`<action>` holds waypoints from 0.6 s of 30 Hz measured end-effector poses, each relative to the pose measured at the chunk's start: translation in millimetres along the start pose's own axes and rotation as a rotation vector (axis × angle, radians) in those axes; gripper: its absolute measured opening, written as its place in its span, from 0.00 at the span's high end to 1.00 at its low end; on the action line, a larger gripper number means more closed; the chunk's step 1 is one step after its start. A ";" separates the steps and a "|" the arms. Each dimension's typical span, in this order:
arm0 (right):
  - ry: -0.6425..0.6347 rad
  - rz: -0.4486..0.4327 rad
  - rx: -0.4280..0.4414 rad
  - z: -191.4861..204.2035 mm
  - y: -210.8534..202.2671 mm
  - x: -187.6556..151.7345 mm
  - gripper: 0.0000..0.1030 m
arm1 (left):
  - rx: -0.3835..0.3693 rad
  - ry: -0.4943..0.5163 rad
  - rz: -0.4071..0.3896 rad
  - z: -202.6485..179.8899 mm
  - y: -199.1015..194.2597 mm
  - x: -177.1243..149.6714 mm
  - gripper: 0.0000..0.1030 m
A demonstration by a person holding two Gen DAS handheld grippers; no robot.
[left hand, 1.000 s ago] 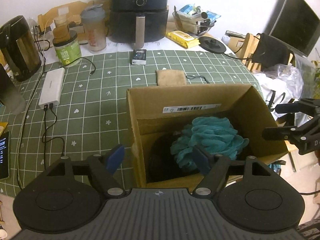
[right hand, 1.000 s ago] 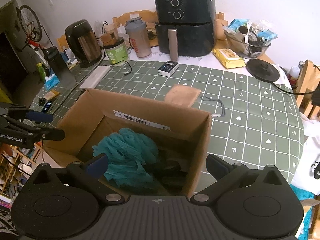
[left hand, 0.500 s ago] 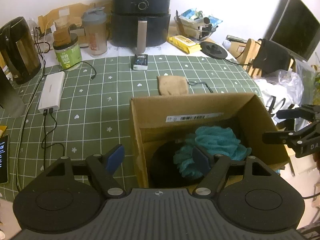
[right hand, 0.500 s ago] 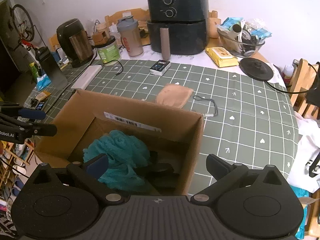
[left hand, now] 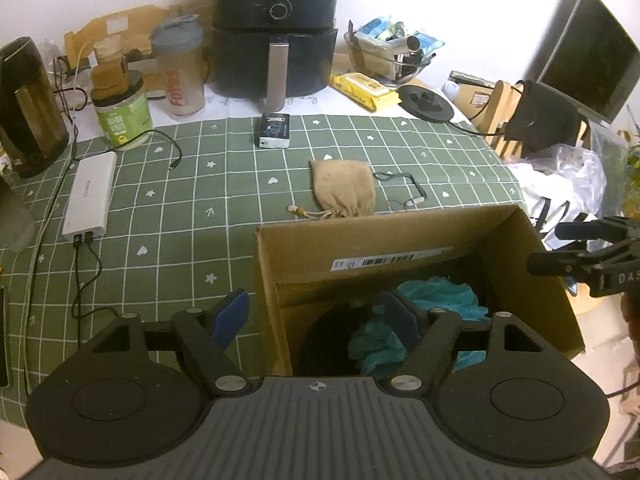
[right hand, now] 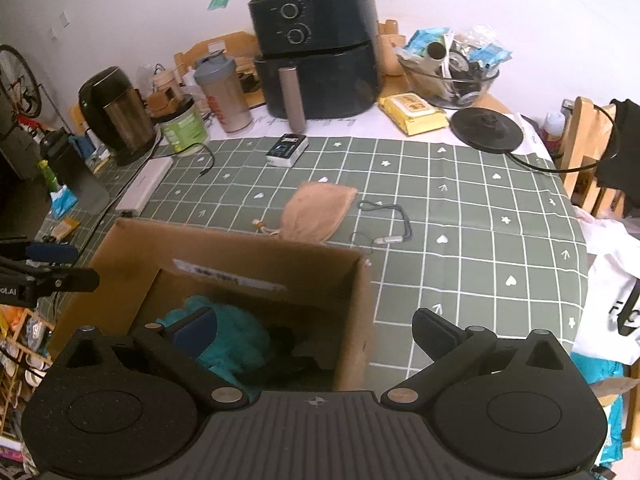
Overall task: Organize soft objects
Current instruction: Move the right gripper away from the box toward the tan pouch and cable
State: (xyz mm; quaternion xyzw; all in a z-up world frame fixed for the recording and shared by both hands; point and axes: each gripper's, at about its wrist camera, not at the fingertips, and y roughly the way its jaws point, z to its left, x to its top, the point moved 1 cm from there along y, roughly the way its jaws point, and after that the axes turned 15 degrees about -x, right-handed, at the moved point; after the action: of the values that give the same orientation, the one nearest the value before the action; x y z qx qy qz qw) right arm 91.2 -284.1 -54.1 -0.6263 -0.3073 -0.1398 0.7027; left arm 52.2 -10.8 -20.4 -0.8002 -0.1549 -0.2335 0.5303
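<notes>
Compared with one second ago, both cameras have drawn back from the box (left hand: pixel 400 248): the tan pouch (left hand: pixel 346 192) behind it, before half hidden by the far wall, now shows fully with its drawstring, and more of the green cloth (left hand: pixel 180 208) is seen. The teal puff (left hand: pixel 436 300) sits lower in both views.

The left gripper (left hand: pixel 316 316) is wide open and holds nothing; one finger is over the cloth outside the box, the other over the box inside. The right gripper (right hand: pixel 316 328) is also wide open and empty, and the right box wall stands between its fingers.

The puff lies inside the box beside a black soft thing (left hand: pixel 328 336). The pouch lies flat on the cloth just behind the box, with a grey lanyard (left hand: pixel 400 188) next to it. Farther back are a small dark packet (left hand: pixel 274 130), an air fryer (left hand: pixel 274 28), a shaker (left hand: pixel 180 72), a green jar (left hand: pixel 122 116), a kettle (left hand: pixel 28 100) and a white power bank (left hand: pixel 90 196).

The far box wall stands between the grippers and the pouch. The long axis of the pouch runs from the fryer side toward the box, with the tied mouth at the box end
</notes>
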 end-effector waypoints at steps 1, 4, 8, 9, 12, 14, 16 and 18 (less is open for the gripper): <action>0.001 -0.001 -0.005 -1.5 1.2 1.8 0.00 | -0.005 0.001 0.002 0.4 1.5 2.2 0.28; -0.002 -0.008 -0.020 -6.6 6.5 10.0 0.00 | -0.016 0.004 0.006 1.0 4.9 8.6 0.28; 0.003 -0.014 -0.041 -15.2 14.3 22.9 0.00 | -0.027 0.007 0.001 3.2 8.1 17.2 0.28; 0.004 -0.018 -0.046 -17.7 15.9 27.0 0.00 | -0.030 0.007 -0.003 4.6 8.4 20.0 0.28; 0.006 -0.029 -0.060 -25.4 20.0 40.7 0.00 | -0.036 0.005 -0.020 9.1 8.4 29.0 0.28; 0.005 -0.037 -0.068 -29.2 23.0 50.2 0.00 | -0.038 0.000 -0.031 12.1 8.5 35.5 0.28; 0.005 -0.045 -0.078 -32.3 26.3 60.5 0.00 | -0.039 -0.001 -0.043 15.6 8.3 41.8 0.28; 0.005 -0.055 -0.082 -35.2 30.9 70.7 0.00 | -0.039 -0.001 -0.052 17.7 8.0 46.9 0.28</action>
State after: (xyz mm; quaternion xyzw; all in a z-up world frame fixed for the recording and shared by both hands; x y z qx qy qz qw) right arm 172.8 -299.3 -36.7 -0.6457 -0.3166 -0.1729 0.6730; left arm 99.3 2.4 -7.2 -0.8063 -0.1713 -0.2497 0.5082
